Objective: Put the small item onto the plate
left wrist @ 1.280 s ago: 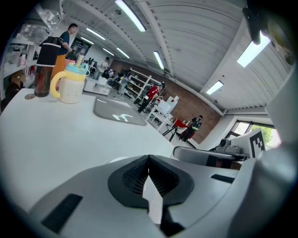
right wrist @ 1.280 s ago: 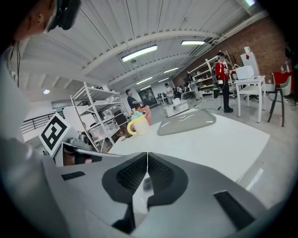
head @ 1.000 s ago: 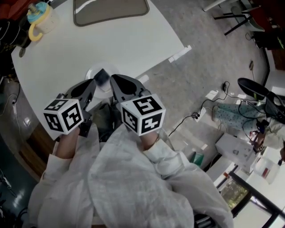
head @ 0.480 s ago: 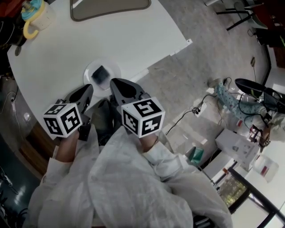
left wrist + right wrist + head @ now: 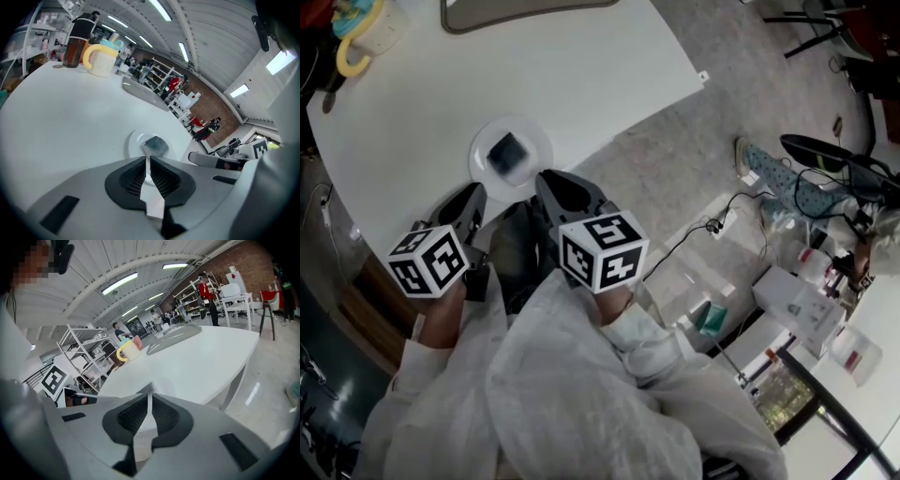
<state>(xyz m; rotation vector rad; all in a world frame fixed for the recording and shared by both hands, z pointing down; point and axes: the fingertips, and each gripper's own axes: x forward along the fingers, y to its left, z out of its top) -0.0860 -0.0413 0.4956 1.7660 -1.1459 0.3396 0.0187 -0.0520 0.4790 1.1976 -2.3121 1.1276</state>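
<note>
My left claw [image 5: 476, 193] and my right claw [image 5: 546, 179] sit side by side at the near edge of the white bench [image 5: 581, 75], both pointing forward and down towards it. In the left gripper view, the left claw [image 5: 146, 161] has its dark ribbed pads pressed together with only a thin slit between them, and it pinches nothing. In the right gripper view, the right claw [image 5: 150, 398] is the same, with its pads together and empty.

The small item [image 5: 506, 150], a dark grey squarish piece, lies on the round white plate [image 5: 484, 174]. From my left claw I see the small item [image 5: 155, 146] just beyond the tips, resting near the middle of the plate [image 5: 133, 140]. The plate stands close to the near edge of the bench, with both claw tips just on its near side, the left one at its left and the right one at its right. Neither claw touches the small item.

At the far left of the bench stands a cream cup with a yellow handle [image 5: 100, 59], with a dark bottle [image 5: 76, 39] beside it. A grey oval tray [image 5: 525, 11] lies at the far side. To the right, below the bench edge, the grey floor [image 5: 703, 159] carries cables and boxes. My white sleeves [image 5: 581, 384] fill the near part of the head view.
</note>
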